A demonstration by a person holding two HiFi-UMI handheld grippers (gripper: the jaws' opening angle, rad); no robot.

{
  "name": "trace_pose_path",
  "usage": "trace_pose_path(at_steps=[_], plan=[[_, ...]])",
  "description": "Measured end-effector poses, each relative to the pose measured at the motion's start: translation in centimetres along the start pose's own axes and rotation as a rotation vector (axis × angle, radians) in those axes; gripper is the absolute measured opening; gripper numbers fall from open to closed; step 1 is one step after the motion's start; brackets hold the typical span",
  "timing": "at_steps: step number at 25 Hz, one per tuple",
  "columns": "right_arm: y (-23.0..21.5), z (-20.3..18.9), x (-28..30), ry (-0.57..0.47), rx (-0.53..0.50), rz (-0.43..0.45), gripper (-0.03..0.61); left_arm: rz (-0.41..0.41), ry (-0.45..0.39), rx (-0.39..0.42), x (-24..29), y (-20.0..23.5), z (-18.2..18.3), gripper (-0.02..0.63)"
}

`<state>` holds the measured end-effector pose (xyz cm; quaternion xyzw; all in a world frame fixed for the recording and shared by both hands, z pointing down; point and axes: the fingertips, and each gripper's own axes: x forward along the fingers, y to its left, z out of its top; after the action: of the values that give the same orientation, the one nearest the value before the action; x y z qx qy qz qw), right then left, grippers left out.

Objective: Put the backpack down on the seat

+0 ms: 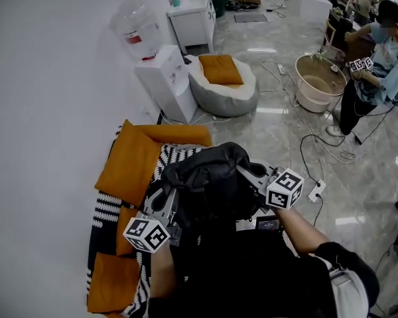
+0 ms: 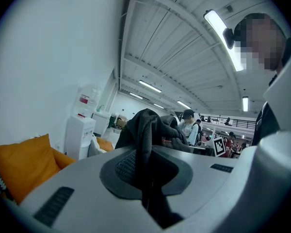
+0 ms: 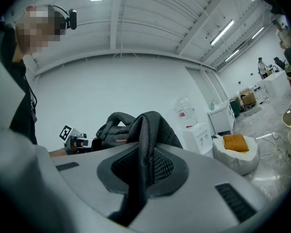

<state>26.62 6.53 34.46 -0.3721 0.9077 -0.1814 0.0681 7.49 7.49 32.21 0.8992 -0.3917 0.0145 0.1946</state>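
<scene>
A black backpack (image 1: 209, 177) hangs in the air in front of the person, above the near end of the seat (image 1: 132, 197), a sofa with a black-and-white cover and orange cushions. My left gripper (image 1: 164, 207) is shut on one mesh strap (image 2: 144, 144) at the bag's left side. On the bag's right side my right gripper (image 1: 262, 184) is shut on the other mesh strap (image 3: 144, 149). Both gripper views look upward along the straps, with the bag's bulk (image 3: 128, 125) beyond the jaws.
A large orange cushion (image 1: 129, 161) leans at the sofa's far end, smaller ones (image 1: 113, 280) lie nearer. A water dispenser (image 1: 160, 78) and a white beanbag (image 1: 224, 85) stand beyond. Cables and a power strip (image 1: 315, 191) cross the floor; a person (image 1: 378, 65) sits by a tub (image 1: 320, 81).
</scene>
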Motion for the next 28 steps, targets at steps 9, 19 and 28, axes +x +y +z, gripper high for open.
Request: trace_pose_path(at_steps=[9,19,28], plan=[[-3.8,0.3,4.5,0.033,-0.003,0.014,0.048,0.01,0.022,-0.015,3.5,3.9,0.5,0.041],[-9.0,1.9,12.5,0.093,-0.021,0.068,0.048,0.036,-0.023,-0.072,8.7,11.0,2.7,0.041],[-12.1,2.6,21.8,0.128,-0.043,0.15,0.048,0.112,-0.074,-0.12,10.4,18.1,4.4,0.041]])
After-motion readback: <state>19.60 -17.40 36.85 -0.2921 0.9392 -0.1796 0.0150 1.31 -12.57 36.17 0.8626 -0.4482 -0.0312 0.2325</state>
